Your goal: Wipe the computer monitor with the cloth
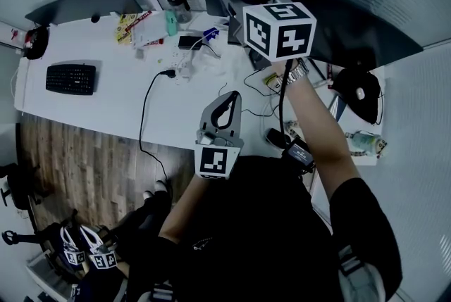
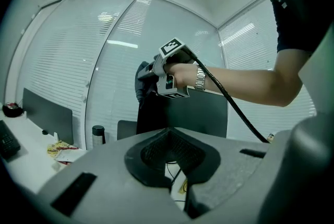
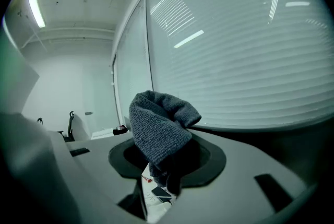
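Nearest you, at the centre of the head view, your left tool (image 1: 227, 103) hangs over the white surface (image 1: 106, 107), its jaws together with nothing between them. Farther off, at upper centre, your right tool (image 3: 166, 161) is clamped on the grey cloth (image 3: 156, 129), held at the upper end of the dark monitor (image 1: 352, 29).

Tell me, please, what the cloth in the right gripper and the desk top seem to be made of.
The cloth: grey textile, probably microfibre or terry; matte, with a fine looped texture and soft folds.
The desk top: smooth white board, perhaps laminate; even colour, no grain, but the material underneath cannot be told.
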Tool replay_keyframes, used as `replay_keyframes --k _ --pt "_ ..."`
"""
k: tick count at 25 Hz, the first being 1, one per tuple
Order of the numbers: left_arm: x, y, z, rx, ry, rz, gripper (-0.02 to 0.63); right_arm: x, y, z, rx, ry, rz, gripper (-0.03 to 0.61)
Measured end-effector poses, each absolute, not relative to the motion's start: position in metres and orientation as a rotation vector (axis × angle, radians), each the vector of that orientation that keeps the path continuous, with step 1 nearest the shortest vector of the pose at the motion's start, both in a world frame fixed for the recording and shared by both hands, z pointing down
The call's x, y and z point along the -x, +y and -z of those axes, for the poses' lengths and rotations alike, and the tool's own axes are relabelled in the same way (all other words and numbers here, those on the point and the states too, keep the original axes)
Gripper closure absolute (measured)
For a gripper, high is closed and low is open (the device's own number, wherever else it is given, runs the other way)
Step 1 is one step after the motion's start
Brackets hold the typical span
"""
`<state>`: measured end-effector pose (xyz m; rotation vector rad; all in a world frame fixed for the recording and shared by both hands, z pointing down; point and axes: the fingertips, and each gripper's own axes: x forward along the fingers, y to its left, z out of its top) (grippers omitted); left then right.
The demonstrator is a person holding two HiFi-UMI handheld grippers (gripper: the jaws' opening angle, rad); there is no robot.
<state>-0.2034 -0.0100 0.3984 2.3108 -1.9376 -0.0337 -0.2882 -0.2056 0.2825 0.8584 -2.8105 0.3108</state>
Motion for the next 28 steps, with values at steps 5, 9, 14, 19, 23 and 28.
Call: replay_keyframes --k 5,9,14,19,23,28 --pt "0.203 -0.012 -0.398 -2.295 -1.940 0.036 0.607 0.278 -0.199 -0.263 -0.856 -2.868 -0.283 0.436" --pt "0.205 -0.015 -0.396 -2.298 -1.939 0.026 0.607 0.254 -0.190 -0.266 -0.881 -2.879 -0.263 0.436" --pt "0.203 -0.026 -0.383 -2.310 -1.951 0.046 0.607 0.204 -0.179 -0.279 -0.908 -2.882 -0.309 0.436" --pt "0.179 -0.031 -0.372 -2.327 -1.960 0.049 0.607 0.136 -0.165 -0.294 -0.952 -2.890 -0.342 0.436" --pt "0.140 -0.034 -0.367 -2.356 -1.935 0.034 0.607 0.070 -0.154 -0.307 -1.021 -2.874 -0.401 0.436" --pt "0.075 -0.030 -0.358 -2.417 -1.895 0.020 0.607 -0.020 -0.136 -0.312 -1.102 -2.873 -0.447 0.436"
